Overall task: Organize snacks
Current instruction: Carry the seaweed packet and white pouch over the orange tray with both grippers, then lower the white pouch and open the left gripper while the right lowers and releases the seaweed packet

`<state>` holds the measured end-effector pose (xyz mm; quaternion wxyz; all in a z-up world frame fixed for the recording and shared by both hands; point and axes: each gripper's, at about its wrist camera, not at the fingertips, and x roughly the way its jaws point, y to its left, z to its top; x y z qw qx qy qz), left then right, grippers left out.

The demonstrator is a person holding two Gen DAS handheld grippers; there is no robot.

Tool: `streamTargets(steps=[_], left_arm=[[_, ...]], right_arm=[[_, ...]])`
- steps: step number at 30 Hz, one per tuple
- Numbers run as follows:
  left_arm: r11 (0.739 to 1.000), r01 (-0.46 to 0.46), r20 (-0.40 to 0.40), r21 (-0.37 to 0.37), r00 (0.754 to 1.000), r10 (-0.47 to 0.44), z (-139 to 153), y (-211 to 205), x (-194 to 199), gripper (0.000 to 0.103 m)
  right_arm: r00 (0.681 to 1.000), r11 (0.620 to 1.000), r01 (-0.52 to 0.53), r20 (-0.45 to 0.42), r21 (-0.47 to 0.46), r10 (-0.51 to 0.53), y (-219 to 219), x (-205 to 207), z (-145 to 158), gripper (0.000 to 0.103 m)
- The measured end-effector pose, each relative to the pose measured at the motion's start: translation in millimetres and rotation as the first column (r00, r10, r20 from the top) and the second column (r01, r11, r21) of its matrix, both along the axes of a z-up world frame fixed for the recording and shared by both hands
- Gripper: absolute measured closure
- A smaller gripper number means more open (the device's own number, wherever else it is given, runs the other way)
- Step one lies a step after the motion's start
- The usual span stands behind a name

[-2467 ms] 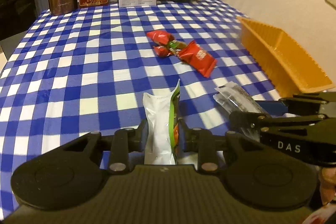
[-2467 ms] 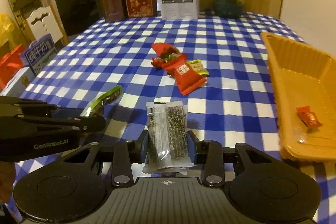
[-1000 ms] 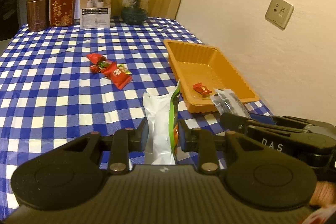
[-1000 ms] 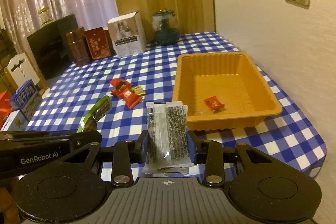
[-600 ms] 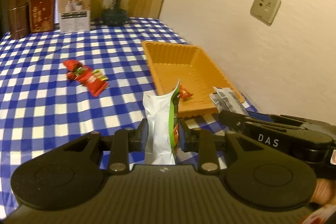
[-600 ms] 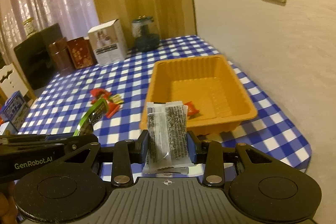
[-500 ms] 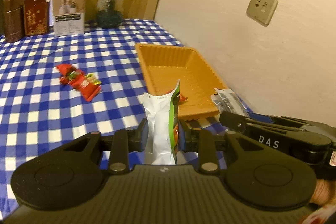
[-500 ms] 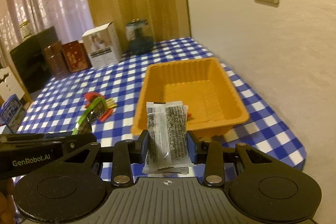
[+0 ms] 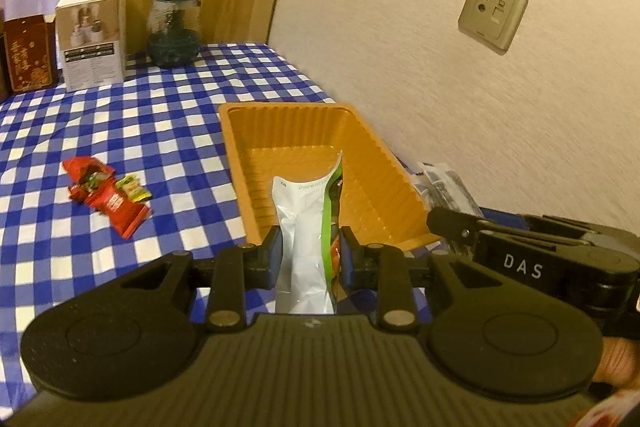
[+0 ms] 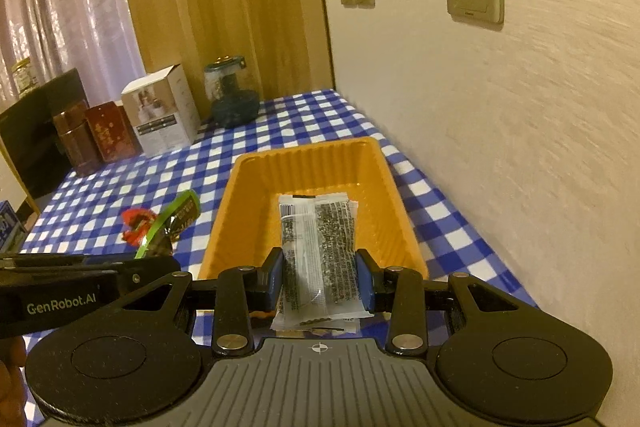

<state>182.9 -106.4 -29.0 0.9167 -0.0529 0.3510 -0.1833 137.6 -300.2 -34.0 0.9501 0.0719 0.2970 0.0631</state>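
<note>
Two snack packs held, one per gripper. Left gripper (image 9: 307, 251) pinches white-and-green pouch (image 9: 306, 227); right gripper (image 10: 320, 277) pinches clear dark-speckled packet (image 10: 318, 247). Both packs sit in front of orange tray (image 10: 384, 179) on checked tablecloth (image 9: 180, 115). Red wrappers (image 9: 108, 195) lie left of tray.

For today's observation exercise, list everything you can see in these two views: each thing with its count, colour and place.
tray: one, orange, on the cloth by the wall
cloth: one, blue and white check, over the table
loose snacks: small pile, mostly red, left of the tray
white box: one, far end
jar: one, dark glass, far end
red box: one, far end
wall plates: three, beige
white-green pack: one, in left gripper
clear speckled pack: one, in right gripper
</note>
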Motion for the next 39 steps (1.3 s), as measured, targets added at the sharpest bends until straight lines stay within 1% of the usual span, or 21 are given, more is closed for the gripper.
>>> streamTargets(steps=[10,13,18,25,35,39], left_arm=[[1.000,0.024,-0.028,0.002,0.999,-0.024,-8.9,-17.1,33.5,0.077],[1.000,0.023,-0.037,-0.005,0.999,-0.023,-11.2,-17.9,45.0,0.077],[1.000,0.019,-0.037,0.002,0.999,-0.019,-12.3,-17.1,64.1,0.077],[1.000,0.024,-0.047,0.016,0.999,-0.023,-18.4,-21.5,85.8,0.077],[0.999,0.025,-0.082,0.022,0.996,-0.024,-38.4,-29.4,100.8,0.077],[1.000,0.019,-0.081,0.023,0.997,-0.017,-44.8,-31.3,102.9,0.076]], right_arm=[[1.000,1.000,-0.006,-0.008,0.001,0.006,-10.2,32.2,0.2,0.065],[1.000,1.000,-0.007,-0.013,0.005,0.007,-12.2,42.0,-0.6,0.065],[1.000,1.000,-0.003,-0.019,0.005,0.003,-15.6,57.6,-3.3,0.065],[0.999,0.999,0.008,-0.044,0.031,-0.006,-20.3,76.2,-12.2,0.065],[0.998,0.999,0.015,-0.069,0.041,-0.012,-20.3,87.0,-22.1,0.065],[0.997,0.999,0.015,-0.075,0.041,-0.012,-19.7,87.9,-24.8,0.065]])
